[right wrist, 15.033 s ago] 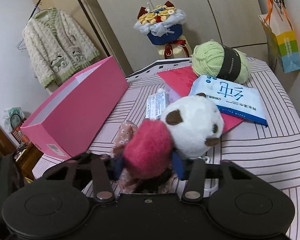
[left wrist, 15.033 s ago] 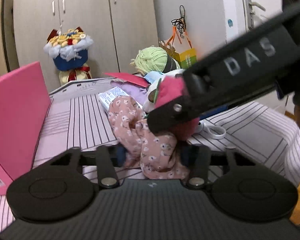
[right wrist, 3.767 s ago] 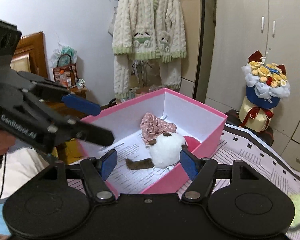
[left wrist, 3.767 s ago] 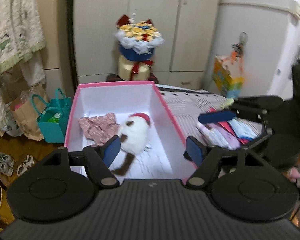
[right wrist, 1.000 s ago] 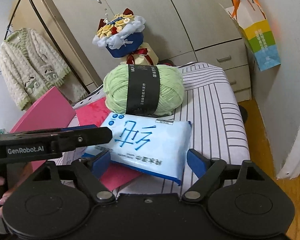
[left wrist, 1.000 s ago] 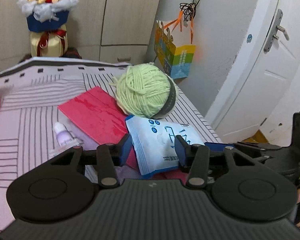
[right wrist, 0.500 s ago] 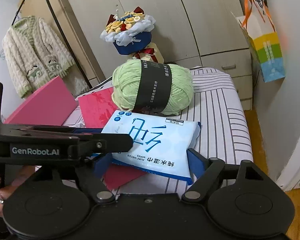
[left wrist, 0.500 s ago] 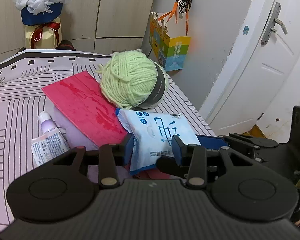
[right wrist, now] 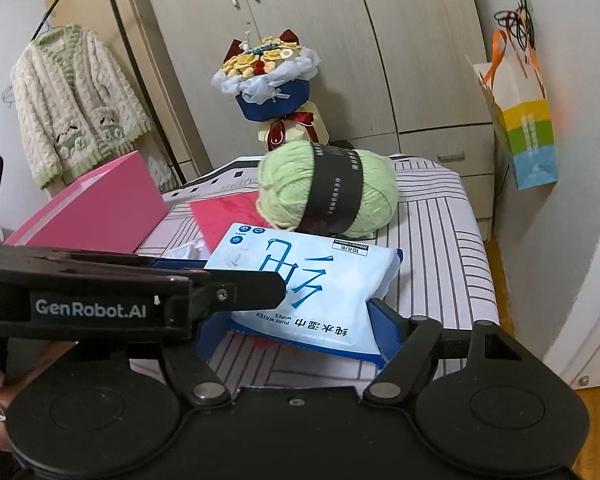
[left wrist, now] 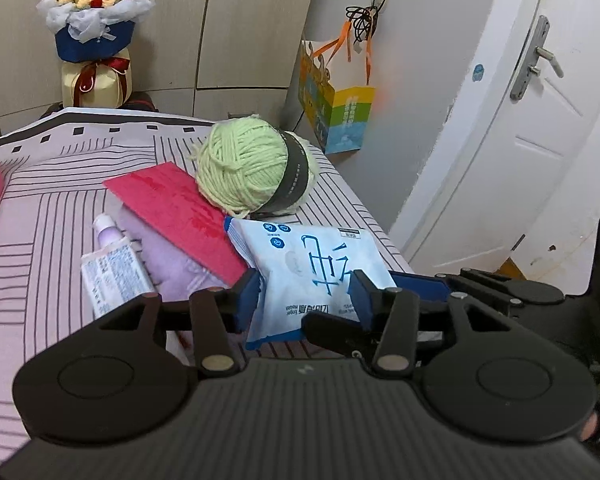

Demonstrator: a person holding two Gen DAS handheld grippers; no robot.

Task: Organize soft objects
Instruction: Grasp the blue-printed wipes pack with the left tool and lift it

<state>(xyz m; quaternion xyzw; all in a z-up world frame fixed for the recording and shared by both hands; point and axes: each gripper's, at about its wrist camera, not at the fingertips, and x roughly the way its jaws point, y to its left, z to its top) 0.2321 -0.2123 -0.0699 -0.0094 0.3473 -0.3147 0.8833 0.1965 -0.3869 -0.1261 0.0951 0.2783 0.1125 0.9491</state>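
Observation:
A light blue pack of wet wipes (left wrist: 308,272) (right wrist: 312,280) lies at the near right of the striped table. Both grippers close in on it from two sides. My left gripper (left wrist: 306,300) has its blue pads around the pack's near end, jaws partly closed. My right gripper (right wrist: 296,328) is open with the pack between its pads. A green yarn ball (left wrist: 256,168) (right wrist: 328,188) with a black band rests behind the pack. A lilac cloth (left wrist: 172,256) lies under a red card (left wrist: 176,208).
A pink box (right wrist: 100,208) stands at the table's left. A small tube (left wrist: 112,264) lies by the lilac cloth. A flower bouquet (left wrist: 94,28) stands behind the table. A paper bag (left wrist: 334,120) hangs on the wall, and a white door (left wrist: 532,120) is at the right.
Both grippers have moved closer to the wipes pack. The left gripper's jaws have narrowed around it, and the pack's near end looks lifted slightly.

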